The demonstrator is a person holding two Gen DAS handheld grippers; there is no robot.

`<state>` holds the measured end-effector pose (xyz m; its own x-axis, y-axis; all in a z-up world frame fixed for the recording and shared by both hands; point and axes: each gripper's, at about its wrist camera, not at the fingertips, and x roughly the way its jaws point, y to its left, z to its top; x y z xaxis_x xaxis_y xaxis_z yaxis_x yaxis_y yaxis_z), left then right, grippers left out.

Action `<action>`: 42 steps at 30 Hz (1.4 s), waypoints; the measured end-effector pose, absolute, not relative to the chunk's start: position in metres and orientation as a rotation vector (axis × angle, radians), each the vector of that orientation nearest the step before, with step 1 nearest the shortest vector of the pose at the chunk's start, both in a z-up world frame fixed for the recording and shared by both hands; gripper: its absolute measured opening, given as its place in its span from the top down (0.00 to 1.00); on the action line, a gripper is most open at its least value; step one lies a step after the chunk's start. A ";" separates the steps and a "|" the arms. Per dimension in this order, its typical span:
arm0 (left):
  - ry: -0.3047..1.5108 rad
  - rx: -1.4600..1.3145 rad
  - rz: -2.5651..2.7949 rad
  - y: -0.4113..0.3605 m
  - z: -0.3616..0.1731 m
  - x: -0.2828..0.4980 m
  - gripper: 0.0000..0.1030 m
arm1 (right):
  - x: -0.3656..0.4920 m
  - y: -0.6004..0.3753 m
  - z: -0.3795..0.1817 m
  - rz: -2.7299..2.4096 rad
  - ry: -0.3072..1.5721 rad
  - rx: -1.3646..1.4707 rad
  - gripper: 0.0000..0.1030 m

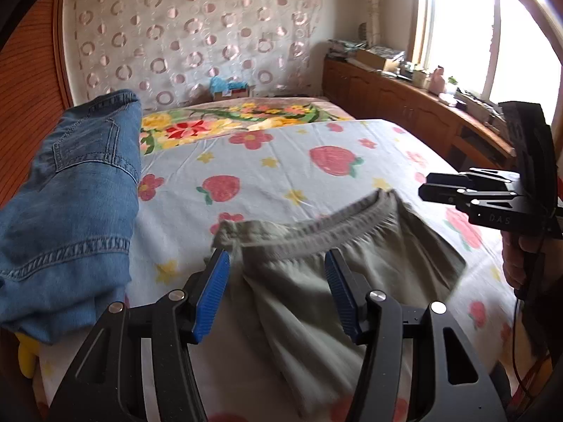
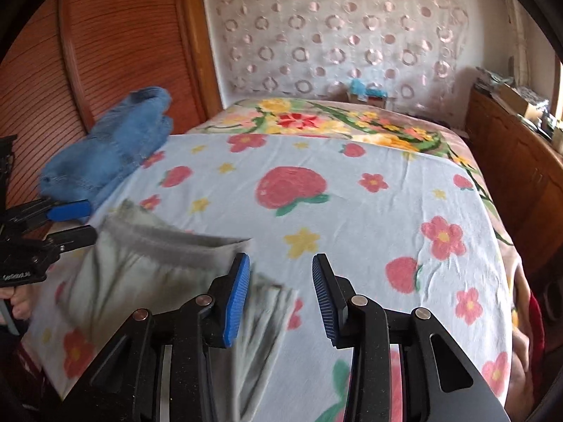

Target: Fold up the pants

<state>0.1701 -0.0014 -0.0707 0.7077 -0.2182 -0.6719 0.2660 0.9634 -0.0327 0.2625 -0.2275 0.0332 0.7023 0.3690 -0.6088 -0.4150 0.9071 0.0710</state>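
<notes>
Bedroom: bed (image 1: 281, 168) under strawberry-and-flower sheet, ringed curtain behind. Grey-green pants (image 1: 309, 281) lie flat on sheet at near edge of bed, elastic waistband (image 1: 306, 232) facing headboard end. Left gripper (image 1: 276, 270) above pants, fingers apart, gripping nothing. Right gripper (image 2: 280, 281) at pants' right edge, fingers apart, empty. Folded jeans (image 1: 70, 204) left of pants.
</notes>
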 end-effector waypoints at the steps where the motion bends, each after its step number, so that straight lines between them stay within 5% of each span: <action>1: 0.735 0.068 -0.274 -0.002 -0.070 0.166 0.43 | 0.257 -0.229 0.032 0.449 0.663 -0.077 0.62; 20: 0.837 0.028 -0.332 -0.004 -0.108 0.106 0.67 | 0.188 -0.256 0.007 0.499 0.751 -0.031 0.62; 27: 0.837 0.024 -0.333 -0.002 -0.111 0.108 0.74 | 0.190 -0.254 0.001 0.517 0.764 -0.022 0.80; 33: 0.826 0.015 -0.344 0.002 -0.110 0.107 0.91 | 0.189 -0.252 0.001 0.520 0.752 -0.031 0.89; 42: 0.785 0.006 -0.314 0.011 -0.100 0.103 0.93 | 0.175 -0.260 0.011 0.452 0.664 -0.030 0.95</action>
<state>0.1032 0.0110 -0.1004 0.6635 -0.2755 -0.6957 0.2800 0.9536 -0.1105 0.1754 -0.2596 0.0110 0.6948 0.3952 -0.6009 -0.4140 0.9030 0.1151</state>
